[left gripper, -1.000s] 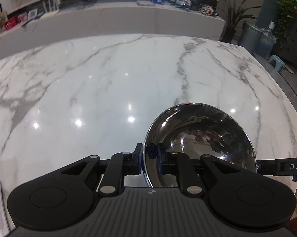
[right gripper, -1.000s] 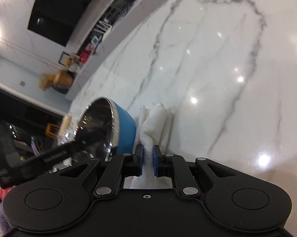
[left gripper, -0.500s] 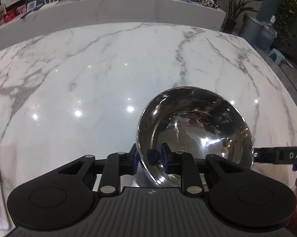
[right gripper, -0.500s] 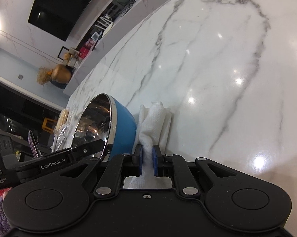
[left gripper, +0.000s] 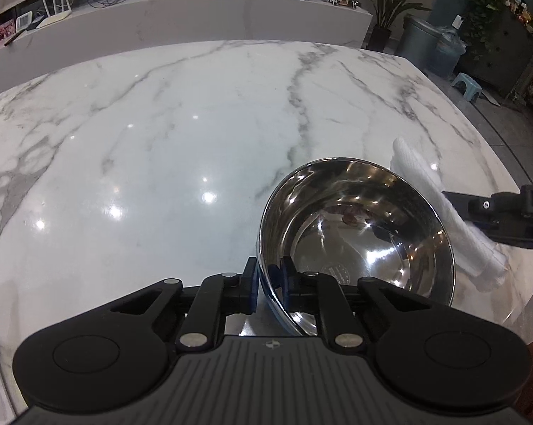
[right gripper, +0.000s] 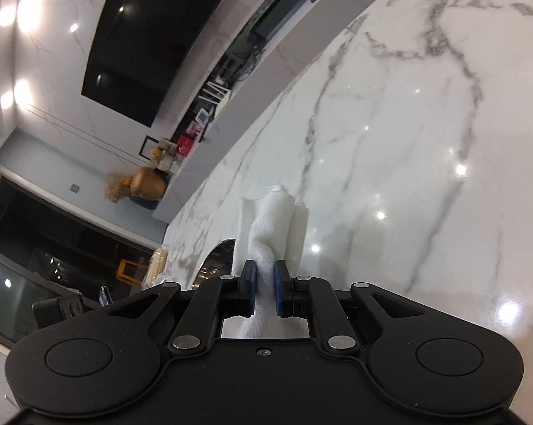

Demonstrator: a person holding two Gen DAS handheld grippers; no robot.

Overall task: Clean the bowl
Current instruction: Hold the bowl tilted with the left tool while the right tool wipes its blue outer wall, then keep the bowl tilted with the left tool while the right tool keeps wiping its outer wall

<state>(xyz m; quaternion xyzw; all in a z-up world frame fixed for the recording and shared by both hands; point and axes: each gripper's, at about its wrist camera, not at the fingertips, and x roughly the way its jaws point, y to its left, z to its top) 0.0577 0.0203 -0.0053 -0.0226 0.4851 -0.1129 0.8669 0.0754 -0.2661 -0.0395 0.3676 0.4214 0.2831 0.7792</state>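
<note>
I have the steel bowl (left gripper: 358,233) tilted up on the marble desk (left gripper: 167,134), its open mouth facing back toward my left camera and a little upward, so the round rim reads as an oval whose long axis leans from upper left to lower right. Its inside is mirror-polished metal full of warped room reflections, and a thin blue edge of the outer wall shows at the near rim. My left hand-held gripper (left gripper: 269,285) is clamped on that near rim, one blue pad outside the wall and one inside; its jaws have just closed a touch further on the rim. My right hand-held gripper (right gripper: 264,292) is squeezed tight on a white cloth (right gripper: 275,228), a soft ribbed roll of fabric that stands up past the pads. In the left view the cloth (left gripper: 440,209) lies along the bowl's far right edge, its long axis running from upper left to lower right; whether it touches the rim I cannot tell. The desk is glossy white stone with grey veins and bright lamp glints. Compared with a second ago, the cloth has come into my left view beside the bowl, and in the right view the bowl's blue wall has dropped almost out of sight behind the gripper body.
</note>
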